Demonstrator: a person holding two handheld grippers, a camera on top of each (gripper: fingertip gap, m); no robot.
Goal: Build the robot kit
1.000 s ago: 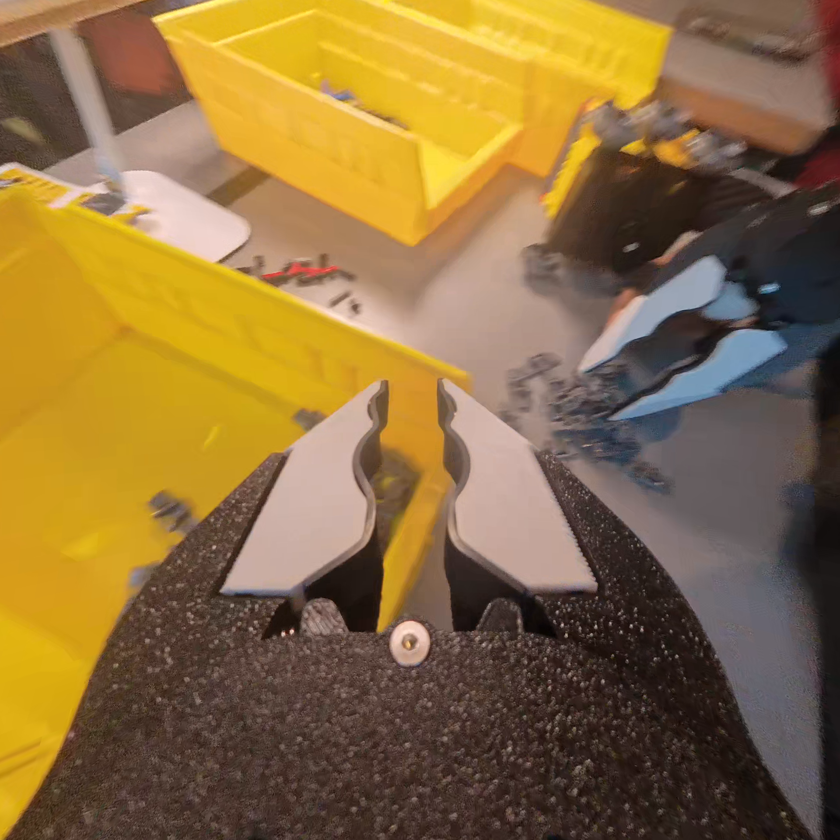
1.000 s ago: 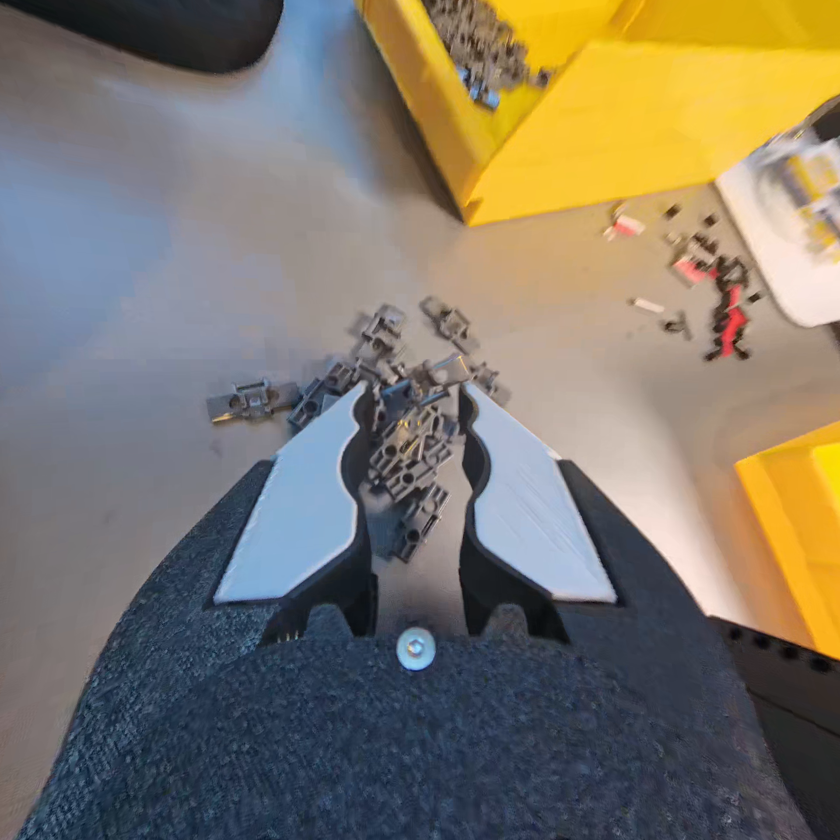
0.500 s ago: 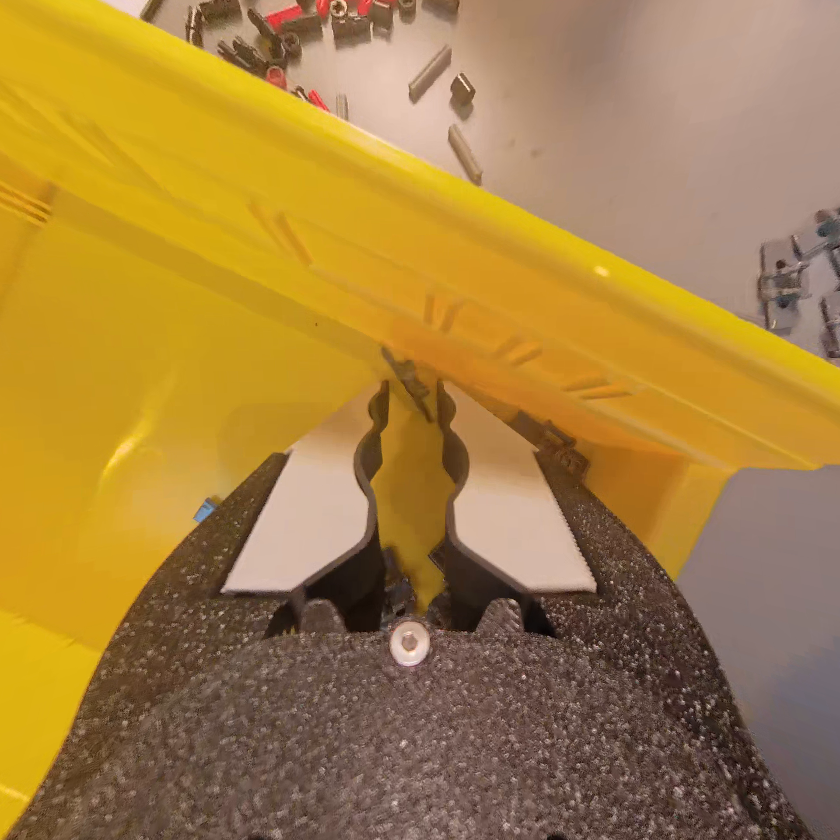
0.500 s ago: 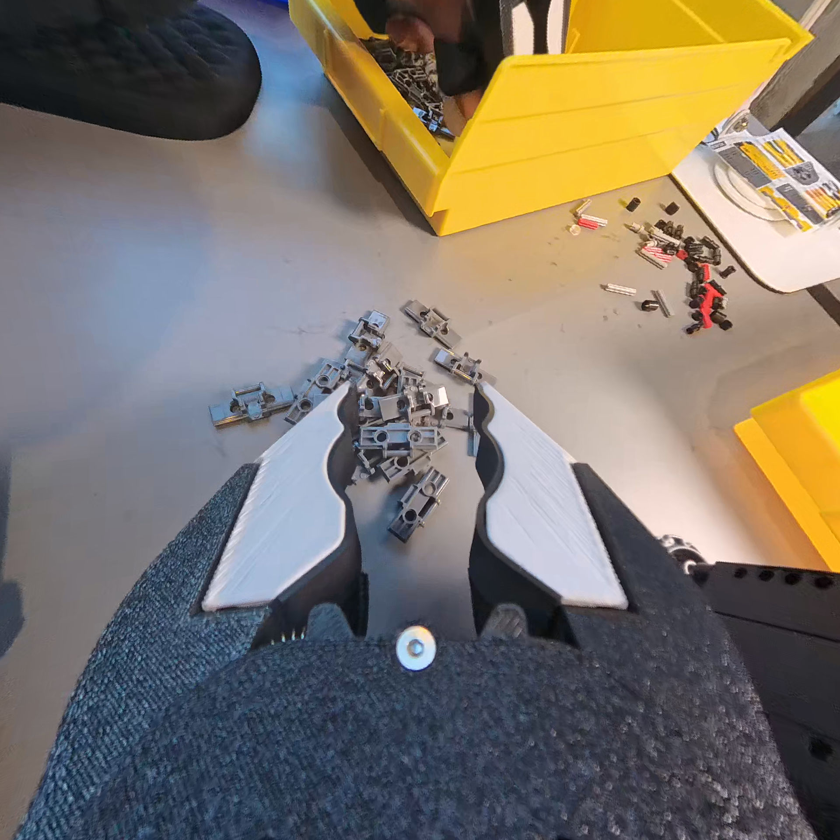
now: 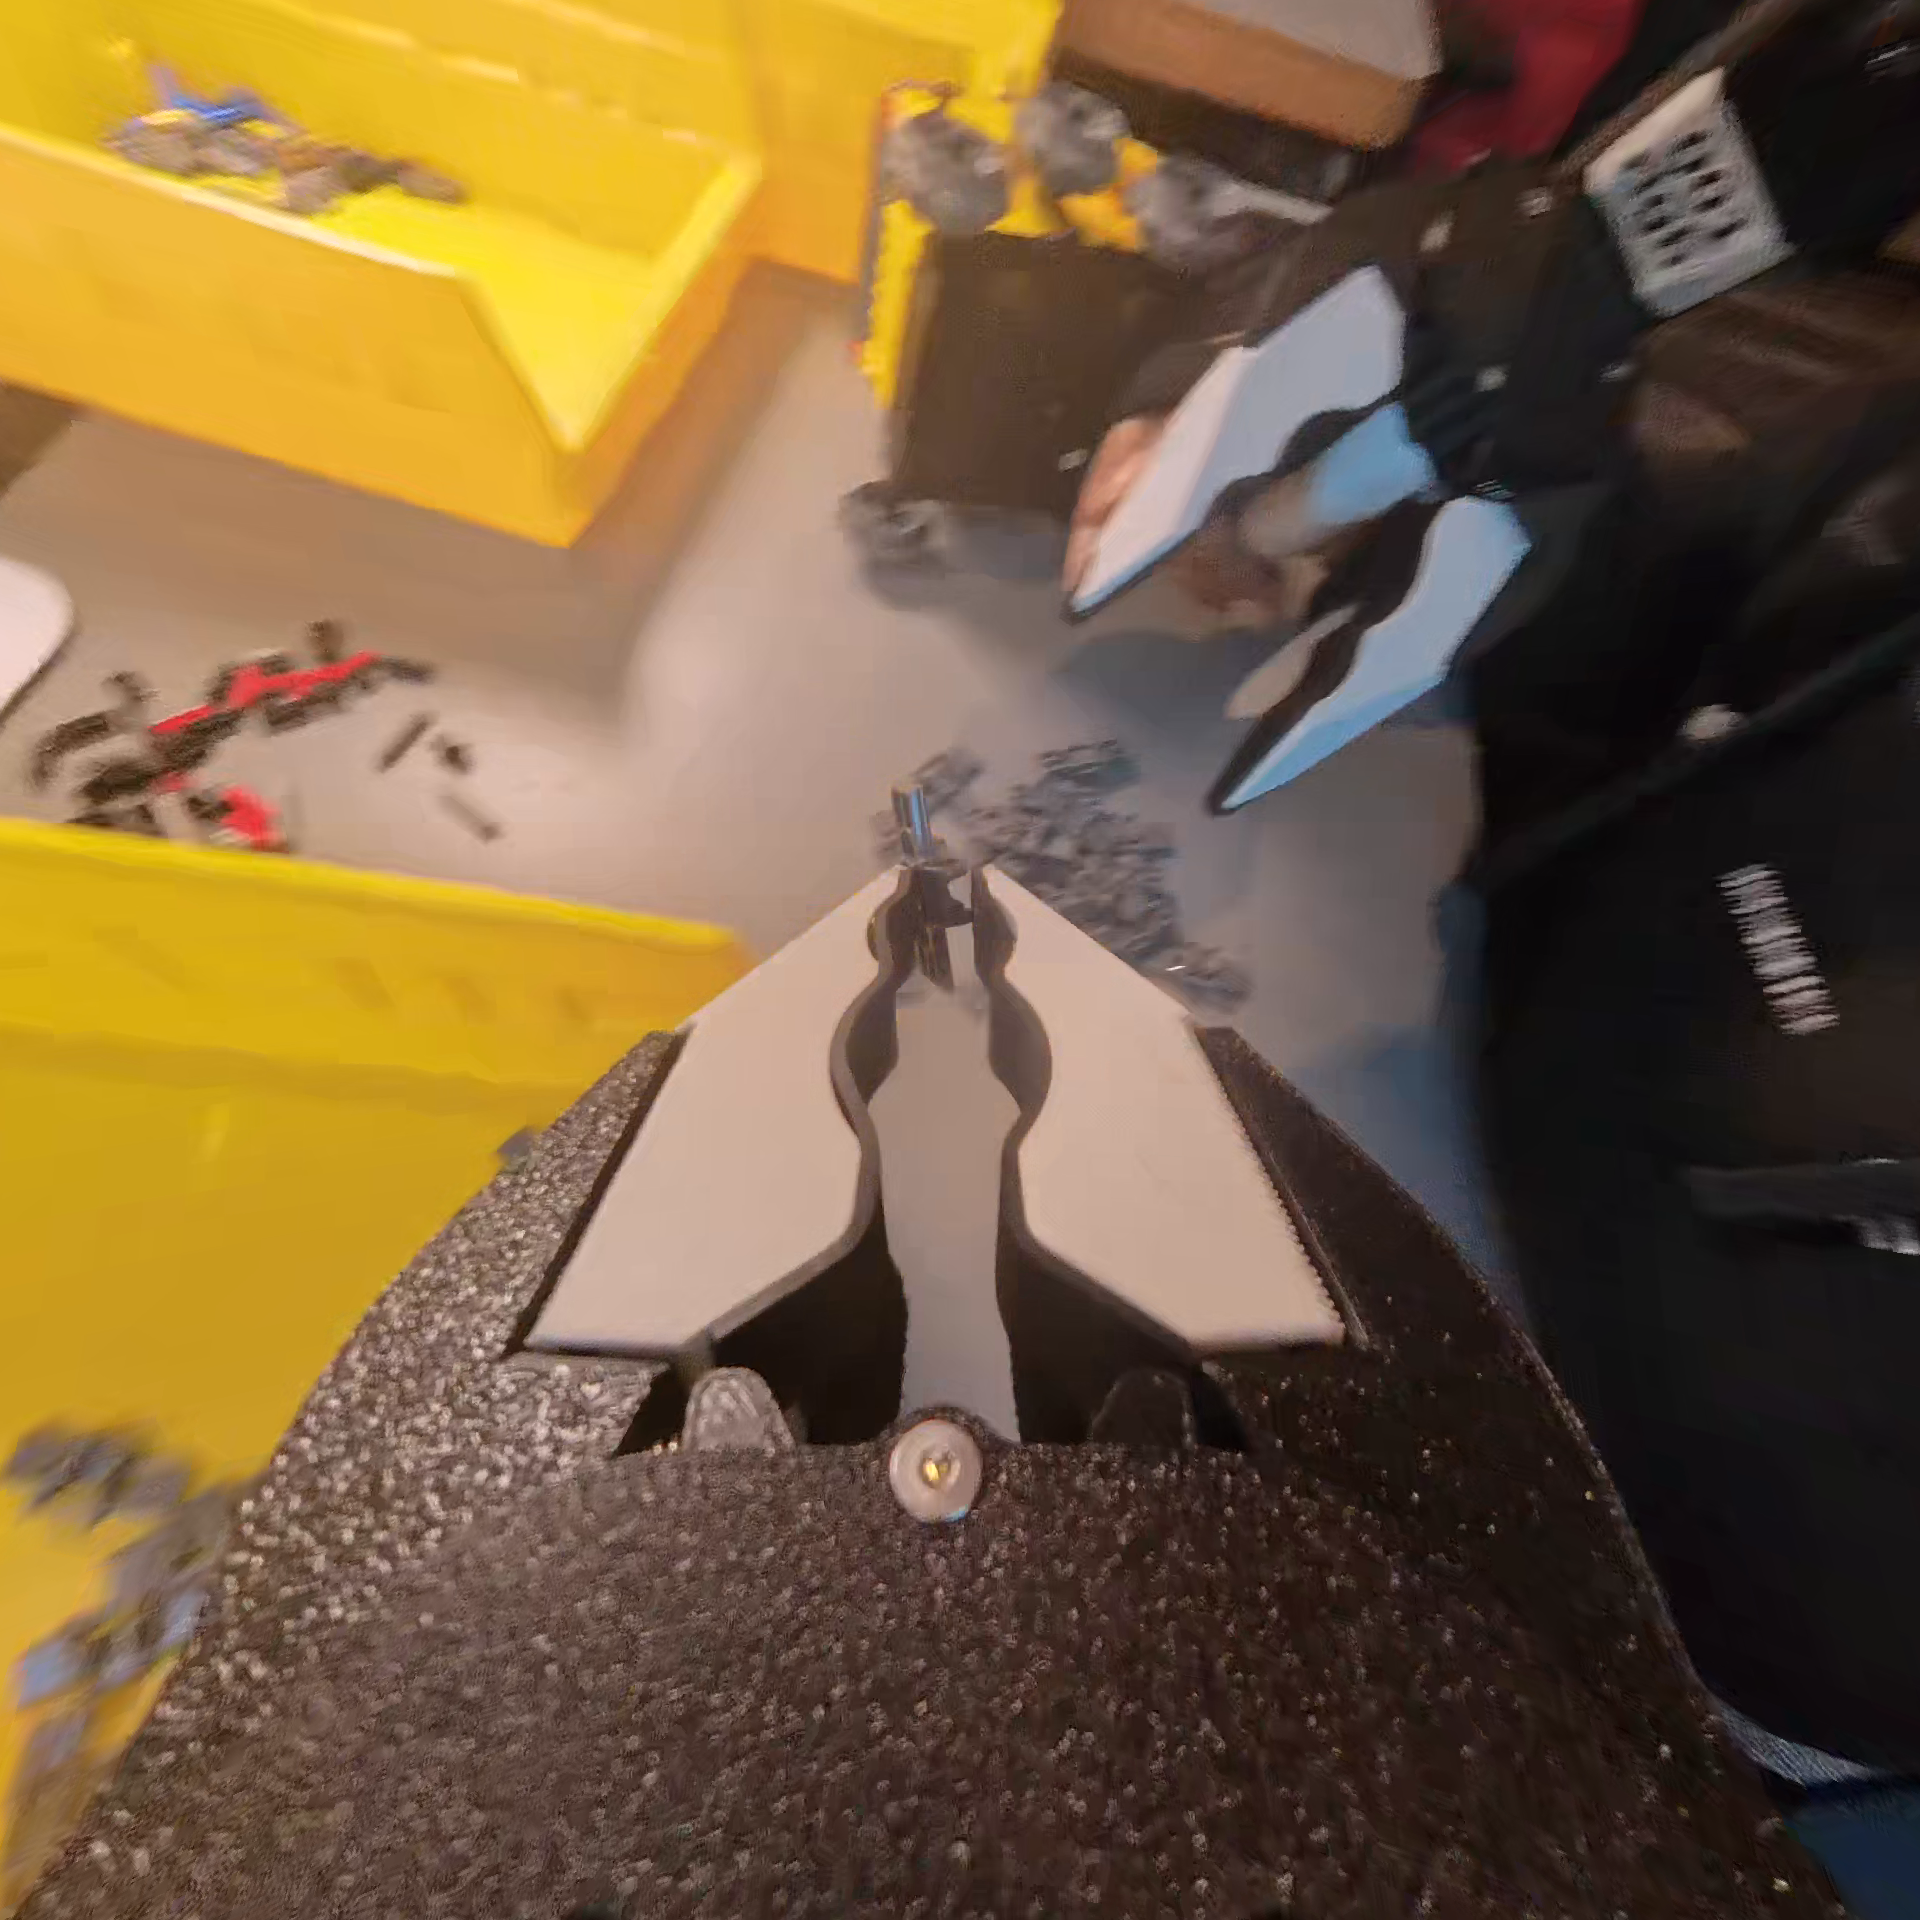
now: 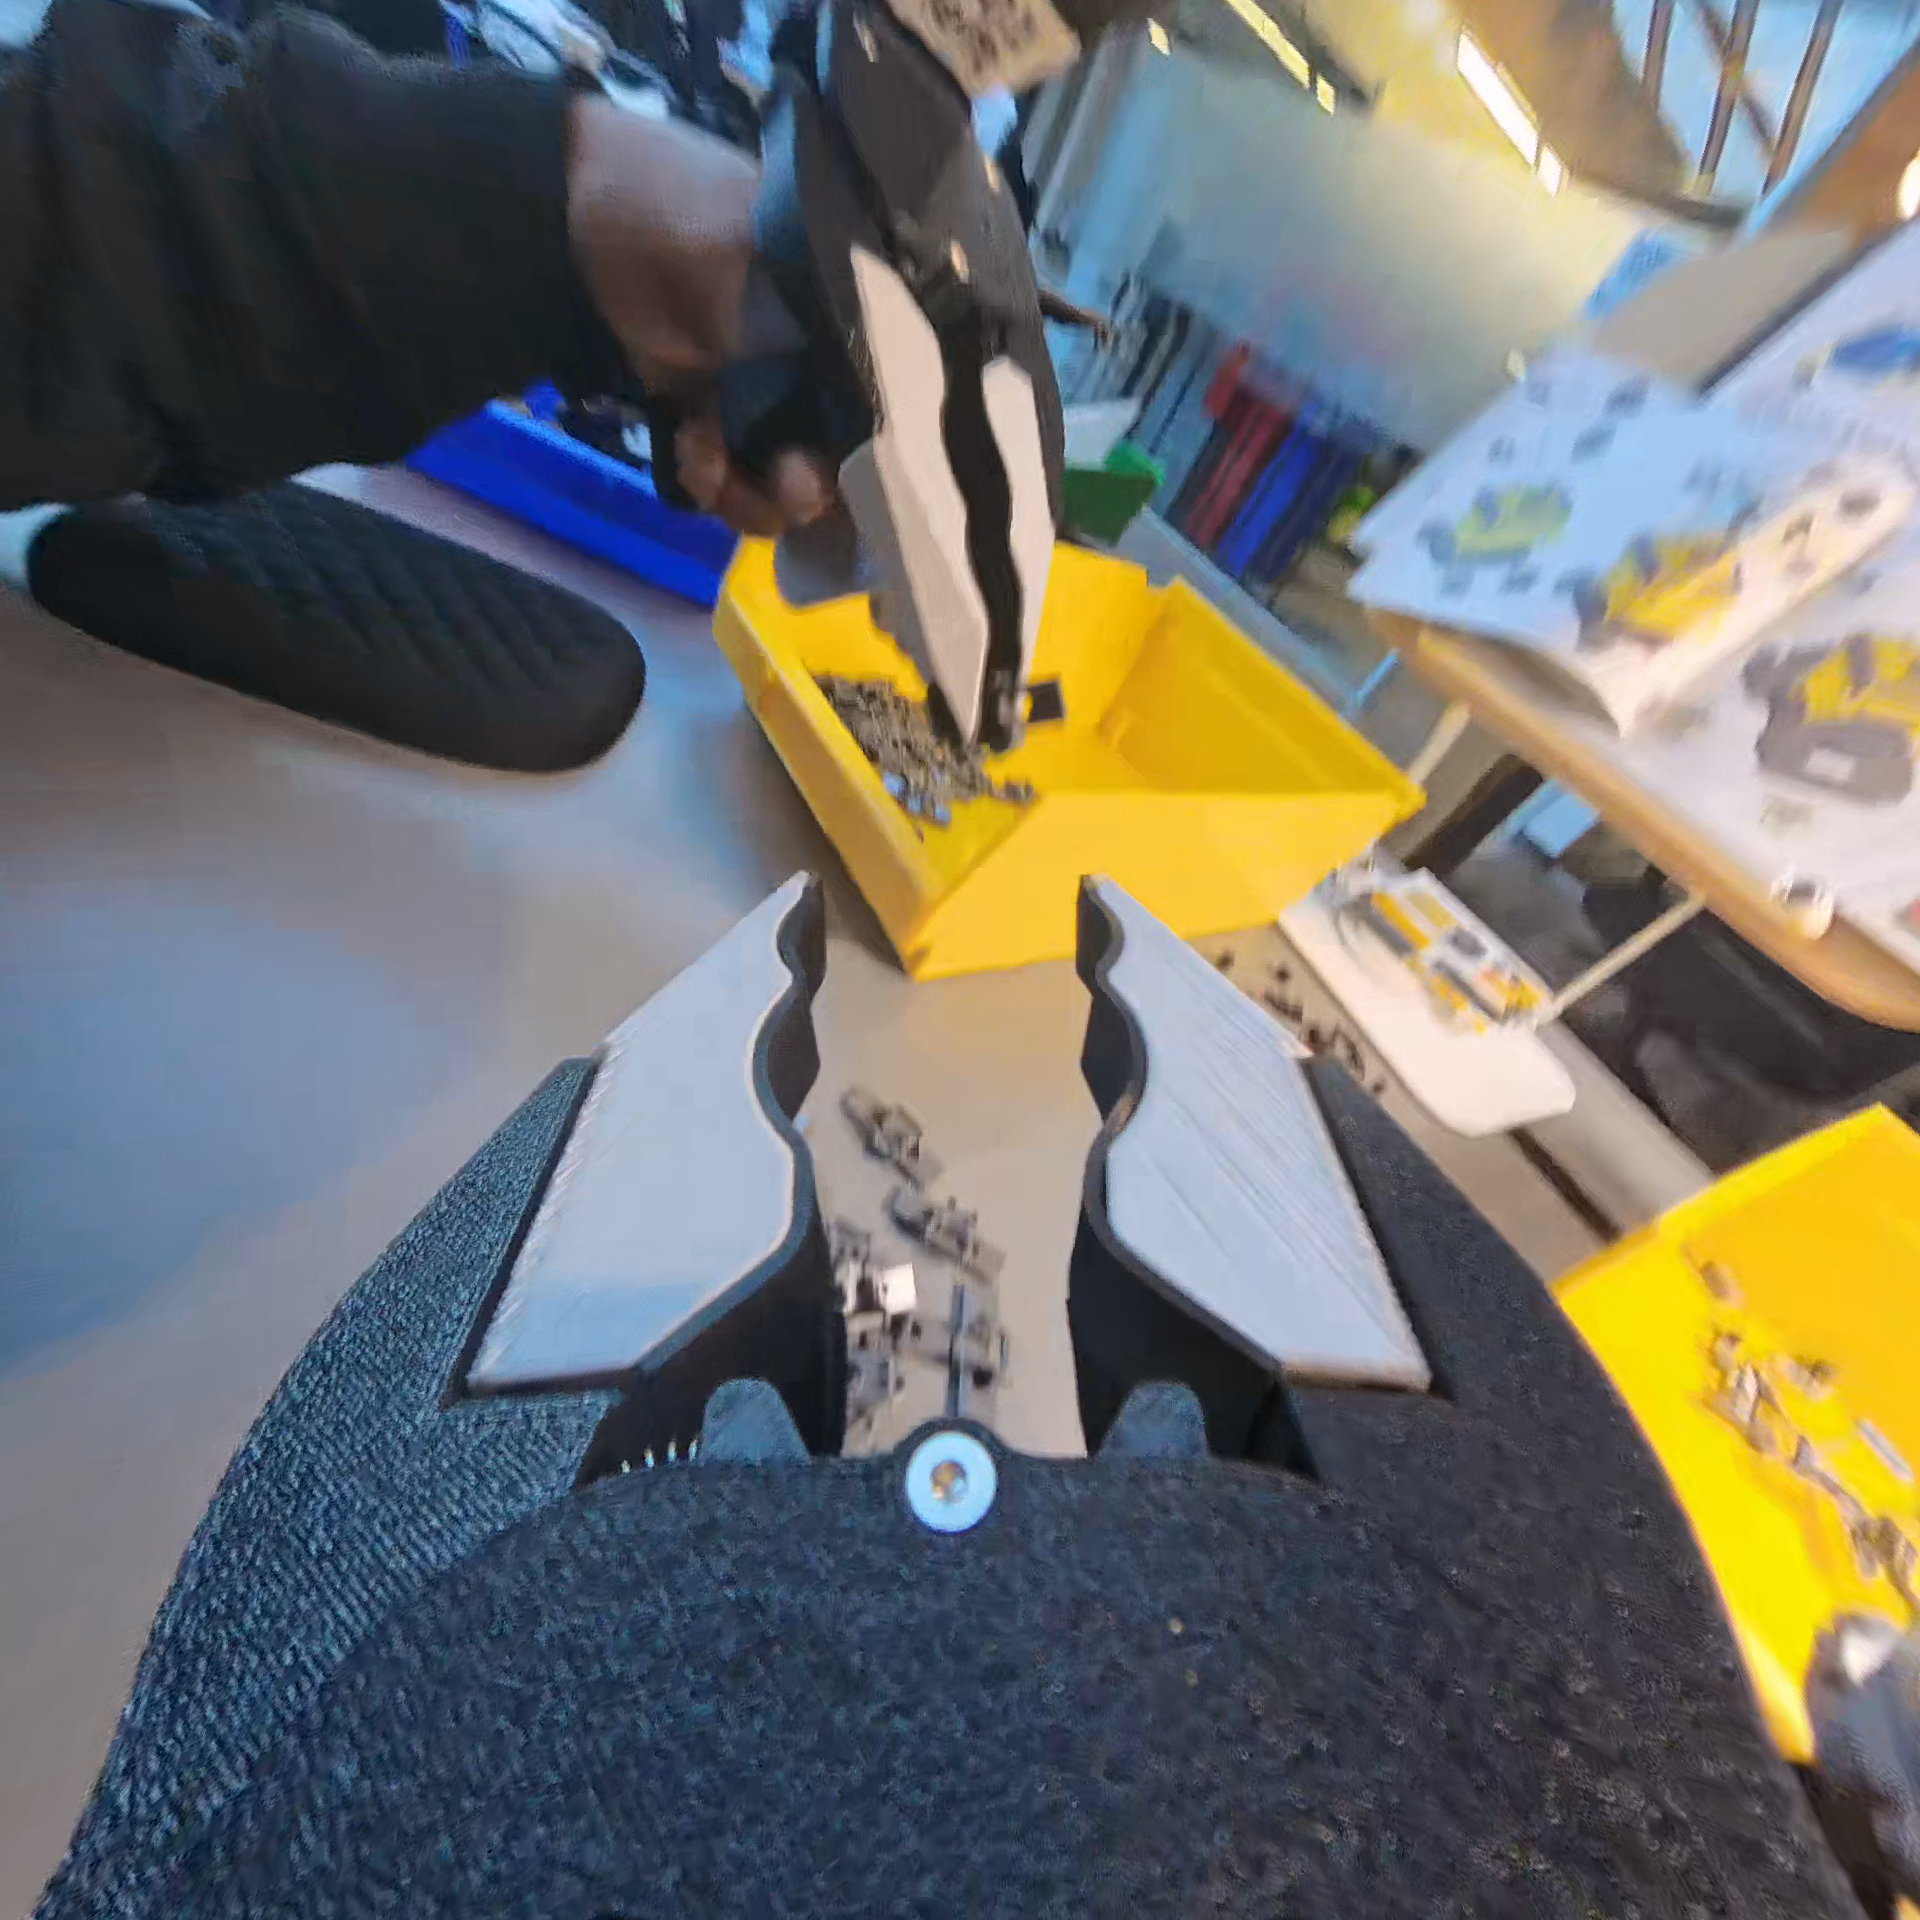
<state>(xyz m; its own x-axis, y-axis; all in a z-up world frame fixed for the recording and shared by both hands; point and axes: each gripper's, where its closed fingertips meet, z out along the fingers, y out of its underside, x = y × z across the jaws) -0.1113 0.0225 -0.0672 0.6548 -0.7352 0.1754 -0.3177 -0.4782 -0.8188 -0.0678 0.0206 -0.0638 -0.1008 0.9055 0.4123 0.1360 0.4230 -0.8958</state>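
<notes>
Now the grey worktop (image 5: 665, 665) carries yellow bins; the nearest yellow bin (image 5: 260, 1039) lies lower left of the left hand-held gripper (image 5: 935, 894), which has come up out of it since half a second ago, clenched on a small dark pin (image 5: 923, 883) above the grey link pile (image 5: 1081, 831). The right hand-held gripper (image 6: 945, 904) has lifted, tilted forward, fingers spread and empty.

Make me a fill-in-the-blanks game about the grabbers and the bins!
1. The bins are coloured ____.
2. The left gripper is ____ on a small dark part.
3. The right gripper's jaws stand ____.
4. The grey parts under the right gripper lie on the ____.

Missing words: yellow; shut; open; table
</notes>
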